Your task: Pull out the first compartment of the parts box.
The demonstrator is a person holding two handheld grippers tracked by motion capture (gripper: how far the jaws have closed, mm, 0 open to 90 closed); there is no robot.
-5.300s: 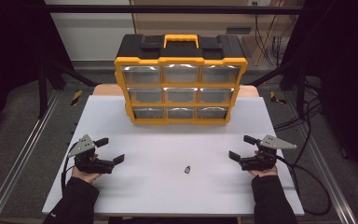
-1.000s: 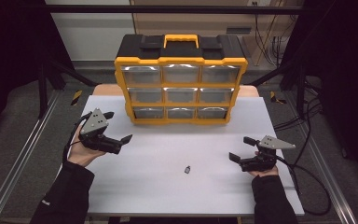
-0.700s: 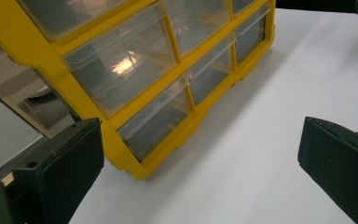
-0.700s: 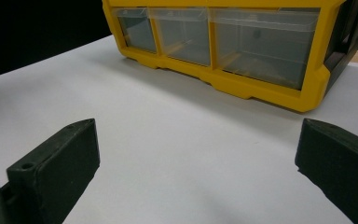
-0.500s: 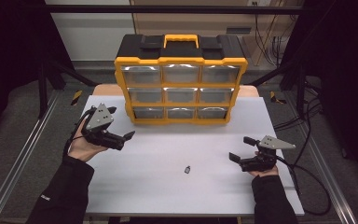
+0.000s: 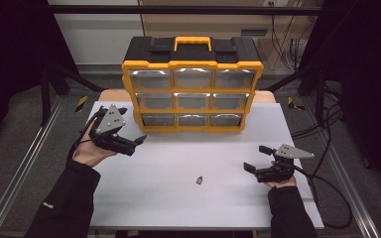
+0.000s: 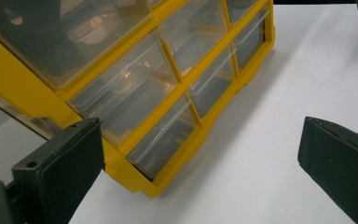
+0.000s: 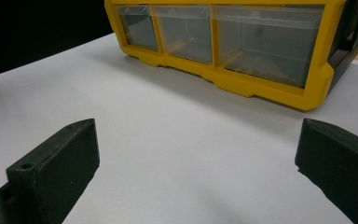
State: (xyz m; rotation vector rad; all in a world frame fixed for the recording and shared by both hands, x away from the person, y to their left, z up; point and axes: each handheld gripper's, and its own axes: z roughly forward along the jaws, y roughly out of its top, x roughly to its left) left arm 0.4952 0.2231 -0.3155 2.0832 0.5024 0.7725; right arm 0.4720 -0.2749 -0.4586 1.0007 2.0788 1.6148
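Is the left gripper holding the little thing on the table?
No, the left gripper is open and empty near the yellow drawer box, while the little thing lies alone on the white table.

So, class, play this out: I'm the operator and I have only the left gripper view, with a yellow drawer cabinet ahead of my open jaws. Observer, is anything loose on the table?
Observer: Yes. A small dark part lies on the white table, in front of the cabinet and apart from it.
Operator: Where is the right gripper?
Observer: The right gripper is at the table's right side with its jaws open, off to the right of the part and not touching it.
Operator: Does the cabinet have a carrying grip?
Observer: Yes, there is a yellow handle on its black top.
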